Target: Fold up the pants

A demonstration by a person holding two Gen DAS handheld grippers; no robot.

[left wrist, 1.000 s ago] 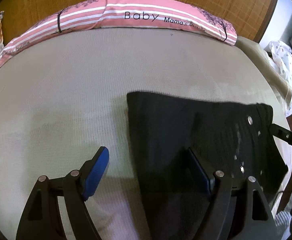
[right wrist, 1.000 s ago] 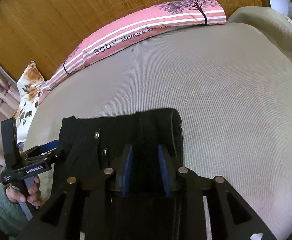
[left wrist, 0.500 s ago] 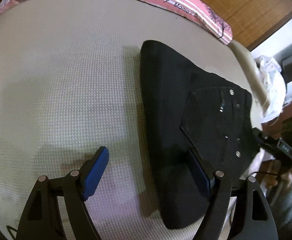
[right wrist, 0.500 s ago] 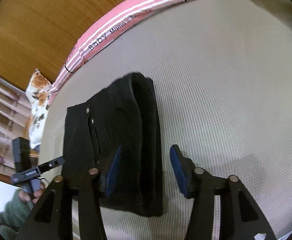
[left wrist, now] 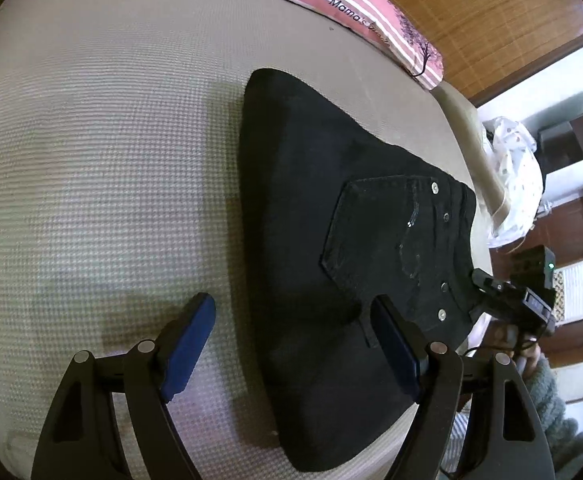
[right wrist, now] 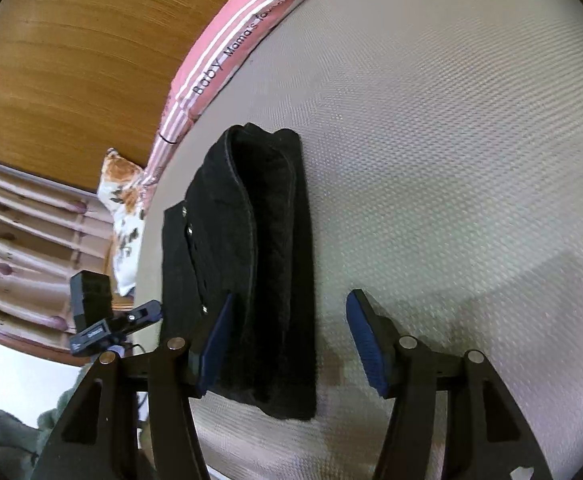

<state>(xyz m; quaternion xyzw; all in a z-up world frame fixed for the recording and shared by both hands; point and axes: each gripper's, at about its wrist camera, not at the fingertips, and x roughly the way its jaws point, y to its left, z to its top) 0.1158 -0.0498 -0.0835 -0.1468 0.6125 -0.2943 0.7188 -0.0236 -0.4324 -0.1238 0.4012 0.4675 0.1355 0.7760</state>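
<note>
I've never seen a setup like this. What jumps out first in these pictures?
A pair of black pants, folded into a compact stack, lies on a pale textured mattress. Two open grippers with blue pads frame it: the left gripper and the right gripper. Along the far edge runs a pink striped pillow printed "Baby".

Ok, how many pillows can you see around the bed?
2: a pink striped pillow along the bed's far edge, and a floral pillow at its left end, beyond the pants. Others may lie out of view.
</note>
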